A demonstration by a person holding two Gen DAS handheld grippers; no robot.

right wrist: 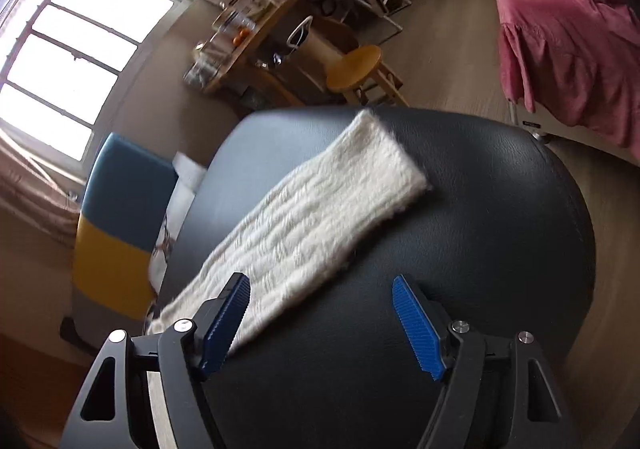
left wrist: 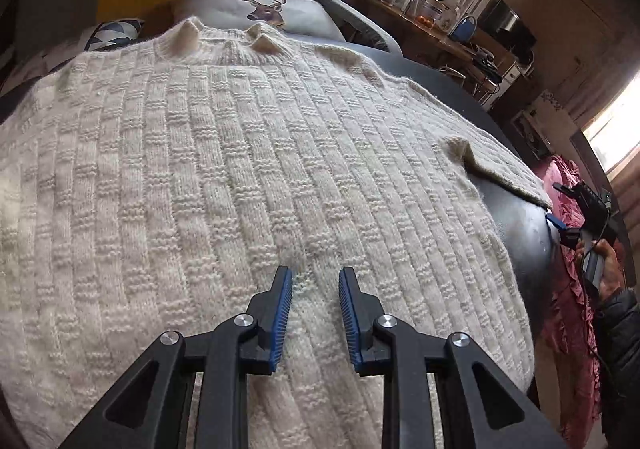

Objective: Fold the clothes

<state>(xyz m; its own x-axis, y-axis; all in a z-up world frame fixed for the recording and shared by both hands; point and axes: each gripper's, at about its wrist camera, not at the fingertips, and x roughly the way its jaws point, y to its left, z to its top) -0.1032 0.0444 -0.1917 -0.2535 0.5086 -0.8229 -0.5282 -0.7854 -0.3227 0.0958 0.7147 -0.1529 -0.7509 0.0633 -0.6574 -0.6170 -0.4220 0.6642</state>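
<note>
Across the dark leather-like cushion (right wrist: pixel 500 217), a cream, block-ribbed knitted sweater (left wrist: pixel 224 169) lies spread flat, its collar toward the deer-print pillow (left wrist: pixel 256 9) at the far end of that cushion. One long cream sleeve (right wrist: pixel 320 209) stretches out over the bare part of the cushion, cuff farthest from the sweater's body. The left gripper (left wrist: pixel 316 289) hangs just above the knit near the sweater's near hem, its blue-padded jaws narrow with nothing caught between them. The right gripper (right wrist: pixel 320 309) stands wide and empty off the sweater's side, over the sleeve and bare cushion, one pad above the sleeve's edge.

The step in hand looks like taking the sleeve to fold it inward. To do it well, the right claw should straddle the sleeve's full thickness near the cuff, close firmly on the bulky knit, then carry it flat across the body without dragging it, while the left claw steadies the sweater near the hem.
</note>
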